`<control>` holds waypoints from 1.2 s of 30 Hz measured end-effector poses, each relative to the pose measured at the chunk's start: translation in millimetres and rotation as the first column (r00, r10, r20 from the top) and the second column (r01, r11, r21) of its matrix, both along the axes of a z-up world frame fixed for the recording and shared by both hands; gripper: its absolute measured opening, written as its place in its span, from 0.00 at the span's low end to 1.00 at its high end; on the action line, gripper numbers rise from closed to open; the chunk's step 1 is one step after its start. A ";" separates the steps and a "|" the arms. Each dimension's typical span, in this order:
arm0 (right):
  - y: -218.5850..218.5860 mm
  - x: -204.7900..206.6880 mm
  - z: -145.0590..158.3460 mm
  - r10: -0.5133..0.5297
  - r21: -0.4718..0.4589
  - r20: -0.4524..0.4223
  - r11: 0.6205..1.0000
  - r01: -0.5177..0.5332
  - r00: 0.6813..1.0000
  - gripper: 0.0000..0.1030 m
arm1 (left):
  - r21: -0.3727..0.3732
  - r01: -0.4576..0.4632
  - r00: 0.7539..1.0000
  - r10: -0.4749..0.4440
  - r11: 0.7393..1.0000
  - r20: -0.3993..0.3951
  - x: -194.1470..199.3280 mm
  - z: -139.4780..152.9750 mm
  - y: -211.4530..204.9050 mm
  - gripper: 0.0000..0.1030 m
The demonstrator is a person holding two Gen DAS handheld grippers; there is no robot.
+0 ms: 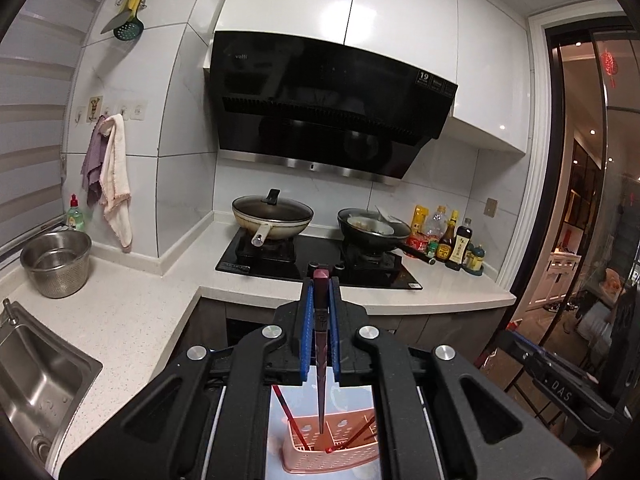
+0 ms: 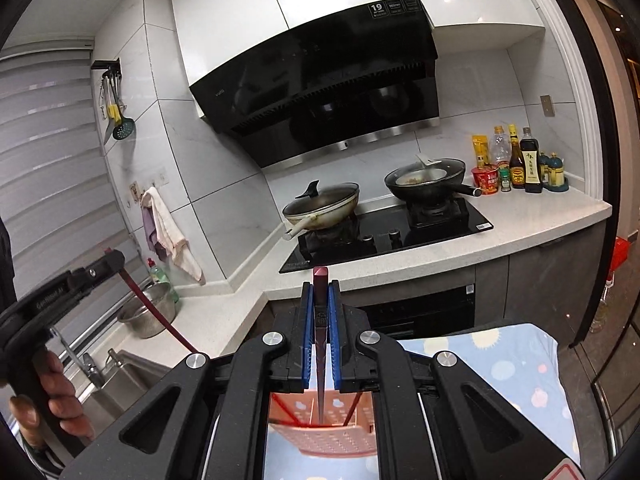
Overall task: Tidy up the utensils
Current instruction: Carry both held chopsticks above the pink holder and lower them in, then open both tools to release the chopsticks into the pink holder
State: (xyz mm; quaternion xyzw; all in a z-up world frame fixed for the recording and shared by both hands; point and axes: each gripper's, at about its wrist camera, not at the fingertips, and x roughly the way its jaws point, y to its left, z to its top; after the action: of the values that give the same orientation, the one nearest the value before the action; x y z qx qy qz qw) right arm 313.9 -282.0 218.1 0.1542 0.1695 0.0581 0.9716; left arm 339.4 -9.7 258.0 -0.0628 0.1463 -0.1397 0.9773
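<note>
Left wrist view: your left gripper [image 1: 321,280] is clamped on a dark red chopstick [image 1: 321,344], blue pads squeezing it on both sides. The stick runs straight down between the fingers, its tip hanging just over a pink perforated utensil basket [image 1: 320,456] that sits right below the gripper. A few more red chopsticks [image 1: 290,420] lean inside that basket. Past the fingertips you've got the gas hob with a lidded wok [image 1: 274,220] on the left burner and a black frying pan [image 1: 374,230] on the right, sauce bottles [image 1: 450,240] lined up beside it. A steel colander pot [image 1: 56,262] stands on the white counter next to the sink [image 1: 36,384].

Right wrist view: same deal, your right gripper [image 2: 321,286] is closed tight on its own dark red chopstick [image 2: 321,344], which points down at the pink basket [image 2: 332,436] underneath. The basket rests on a light blue patterned cloth [image 2: 504,364]. Off to the left you can see your left hand [image 2: 44,396] wrapped round the other gripper's handle, with the red chopstick [image 2: 154,312] it holds slanting down toward the basket. The wok [image 2: 322,204] and frying pan [image 2: 426,176] sit on the hob ahead.
</note>
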 end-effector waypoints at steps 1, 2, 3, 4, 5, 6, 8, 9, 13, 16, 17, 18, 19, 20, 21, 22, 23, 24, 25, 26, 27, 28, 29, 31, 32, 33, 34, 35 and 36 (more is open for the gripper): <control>1.4 6.9 -3.4 0.000 -0.006 -0.008 1.000 0.000 1.000 0.07 | 0.004 0.001 1.000 -0.001 1.000 -0.007 3.9 -4.1 -1.7 0.07; 2.4 12.4 -5.9 0.000 -0.010 -0.015 1.000 0.000 1.000 0.07 | 0.006 0.003 1.000 -0.003 1.000 -0.017 9.2 -8.1 -3.0 0.07; 3.9 18.3 -10.8 0.001 -0.013 -0.028 1.000 -0.001 1.000 0.07 | 0.008 0.003 1.000 -0.003 1.000 -0.029 14.3 -13.6 -4.4 0.07; 6.1 23.7 -15.1 0.003 -0.017 -0.041 1.000 -0.004 0.999 0.07 | 0.010 0.003 0.999 -0.002 1.000 -0.042 18.9 -19.1 -5.5 0.07; 7.6 29.1 -21.3 0.004 -0.020 -0.057 1.000 -0.005 0.998 0.07 | 0.011 0.002 0.999 -0.001 1.000 -0.054 23.4 -25.4 -6.5 0.07; 9.0 33.7 -27.3 0.005 -0.022 -0.071 1.000 -0.007 0.997 0.07 | 0.011 0.002 0.998 -0.001 1.000 -0.068 27.4 -31.2 -6.8 0.07; 11.4 42.3 -38.1 0.007 -0.027 -0.100 1.000 -0.009 0.995 0.07 | 0.012 0.002 0.996 -0.001 1.000 -0.094 35.1 -42.0 -6.8 0.07; 12.2 45.1 -43.3 0.007 -0.028 -0.112 1.000 -0.011 0.994 0.07 | 0.015 0.001 0.994 0.001 1.000 -0.109 38.7 -48.4 -7.2 0.07; 14.3 54.4 -62.4 0.005 -0.037 -0.154 0.999 -0.011 0.988 0.07 | 0.020 -0.001 0.988 0.004 1.000 -0.157 47.7 -70.0 -7.6 0.07; 14.4 58.6 -71.1 0.002 -0.042 -0.175 0.999 -0.009 0.985 0.07 | 0.013 -0.002 0.983 0.004 1.000 -0.185 52.8 -81.0 -5.6 0.07; 14.1 59.6 -73.7 0.001 -0.043 -0.181 0.999 -0.009 0.984 0.07 | 0.010 -0.002 0.981 0.004 1.000 -0.193 54.2 -83.8 -5.2 0.07; 14.2 60.7 -75.9 0.001 -0.045 -0.186 0.999 -0.010 0.983 0.07 | 0.009 -0.002 0.980 0.004 1.000 -0.199 54.3 -86.8 -5.6 0.08; 14.6 61.8 -78.6 0.003 -0.047 -0.193 0.999 -0.012 0.981 0.07 | 0.010 -0.002 0.979 0.004 1.000 -0.204 55.2 -89.5 -5.7 0.08; 14.2 62.6 -80.3 0.004 -0.047 -0.200 0.999 -0.014 0.980 0.08 | 0.011 -0.005 0.978 0.007 1.000 -0.206 55.1 -91.6 -5.8 0.08; 13.9 62.1 -81.6 -0.001 -0.045 -0.199 0.999 -0.009 0.980 0.10 | 0.014 -0.008 0.978 0.011 1.000 -0.210 54.3 -93.7 -6.5 0.14; 14.1 62.2 -82.7 -0.006 -0.047 -0.199 0.999 -0.004 0.980 0.13 | 0.014 -0.013 0.976 0.016 1.000 -0.216 54.3 -95.6 -6.1 0.20; 13.9 61.4 -83.0 -0.007 -0.048 -0.198 0.999 -0.002 0.980 0.15 | 0.012 -0.020 0.976 0.023 1.000 -0.218 54.1 -96.6 -5.6 0.36; 13.7 60.7 -82.9 -0.009 -0.048 -0.196 0.999 -0.001 0.981 0.17 | 0.009 -0.031 0.976 0.032 0.999 -0.215 53.0 -97.5 -4.4 0.45; 13.2 59.7 -83.1 -0.011 -0.048 -0.194 0.999 0.002 0.981 0.18 | 0.009 -0.038 0.977 0.039 0.999 -0.212 51.7 -98.0 -3.6 0.45; 13.2 58.6 -82.9 -0.011 -0.048 -0.192 0.999 0.002 0.981 0.20 | 0.009 -0.039 0.976 0.040 0.999 -0.213 51.7 -98.4 -3.0 0.46; 13.4 57.3 -82.7 -0.014 -0.050 -0.191 0.999 0.004 0.981 0.22 | 0.007 -0.039 0.975 0.040 0.999 -0.217 51.5 -99.1 -2.0 0.46; 13.3 55.9 -82.6 -0.016 -0.050 -0.190 0.999 0.006 0.982 0.22 | 0.005 -0.041 0.975 0.041 0.999 -0.220 52.1 -100.0 -0.1 0.46; 13.2 54.6 -82.5 -0.015 -0.051 -0.189 0.999 0.006 0.982 0.23 | 0.006 -0.042 0.974 0.042 0.999 -0.223 51.5 -101.0 0.9 0.47; 13.5 52.5 -82.5 -0.017 -0.054 -0.190 0.999 0.006 0.982 0.23 | 0.009 -0.046 0.973 0.047 0.999 -0.228 50.8 -102.0 2.5 0.47; 13.8 51.1 -83.0 -0.017 -0.054 -0.192 0.999 0.006 0.981 0.23 | 0.009 -0.046 0.972 0.047 0.999 -0.230 49.7 -102.7 3.2 0.47; 13.9 50.0 -83.1 -0.015 -0.054 -0.194 0.999 0.005 0.981 0.23 | 0.012 -0.047 0.972 0.048 0.999 -0.231 48.4 -103.4 3.4 0.47; 14.5 48.3 -83.8 -0.014 -0.056 -0.196 0.998 0.003 0.981 0.23 | 0.016 -0.049 0.971 0.051 0.999 -0.232 47.5 -103.9 3.7 0.47; 14.6 46.5 -84.0 -0.014 -0.058 -0.196 0.998 0.003 0.980 0.23 | 0.017 -0.048 0.971 0.051 0.999 -0.233 45.8 -104.7 4.1 0.47; 15.2 44.5 -84.7 -0.015 -0.061 -0.198 0.998 0.003 0.980 0.23 | 0.018 -0.049 0.971 0.051 0.999 -0.234 44.2 -105.3 4.4 0.47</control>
State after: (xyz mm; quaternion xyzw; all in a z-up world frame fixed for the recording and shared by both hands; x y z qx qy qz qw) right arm 358.4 -266.8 133.3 0.1306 0.2665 0.0332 0.9544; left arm 383.6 -5.3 152.7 -0.0765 0.2598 -0.1057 0.9568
